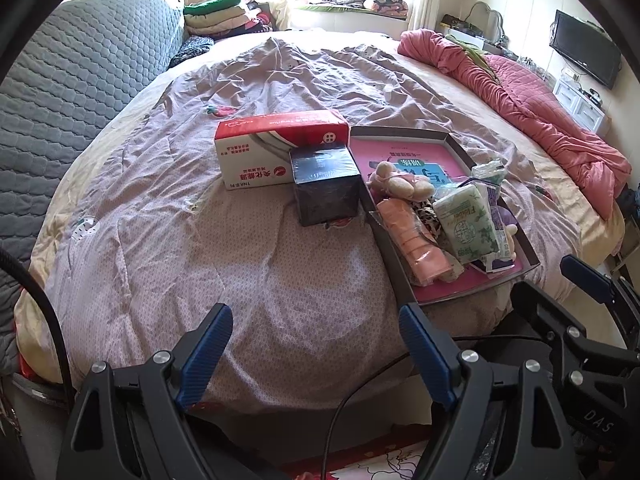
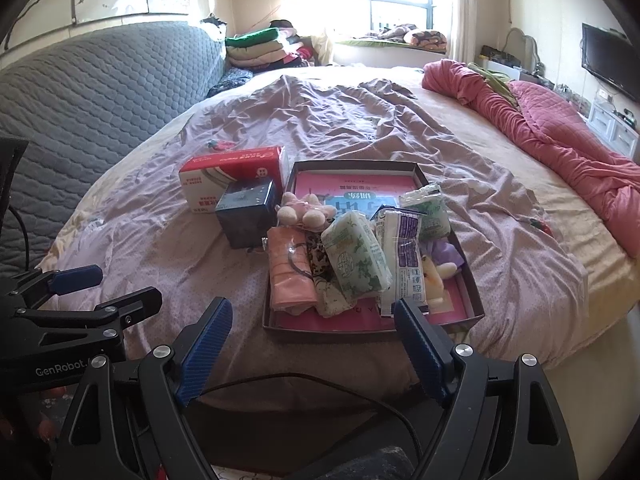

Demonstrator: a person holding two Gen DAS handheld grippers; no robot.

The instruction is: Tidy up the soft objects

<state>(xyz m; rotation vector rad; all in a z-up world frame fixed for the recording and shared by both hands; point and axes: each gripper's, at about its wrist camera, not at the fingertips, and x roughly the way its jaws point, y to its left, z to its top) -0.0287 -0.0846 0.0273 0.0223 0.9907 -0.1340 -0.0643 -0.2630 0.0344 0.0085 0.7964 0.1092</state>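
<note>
So both grippers are hanging just off the near edge of the bed (image 2: 460,128), nothing in either one. Going left to right:

Left gripper (image 1: 316,344) has its jaws spread wide with only bedspread between them. It sits over the near edge, left of the tray.

Toward the middle of the bed there's a red and white box (image 2: 234,178) with a dark cube box (image 2: 246,218) right in front of it, touching or nearly. Both sit just off the tray's left wall and look like hard stuff, so I'd guess they stay out.

Then the shallow tray (image 2: 476,280), near the bed's near edge. The soft things are already piled in it: a small plush toy (image 2: 306,210) by the left wall, a pink folded pack (image 2: 290,276) at the near-left corner, a green floral tissue pack (image 2: 354,262) in the middle, a white and purple pack (image 2: 402,254) beside that, and a purple plush (image 2: 442,252) against the right wall.

Right gripper (image 2: 314,342) is wide open too, empty, at the tray's near wall.

My read: this is basically done, or possibly not started. I can't see any soft item loose on the bedspread. At most the pile wants tidying, since it's heaped and overlapping.
</note>
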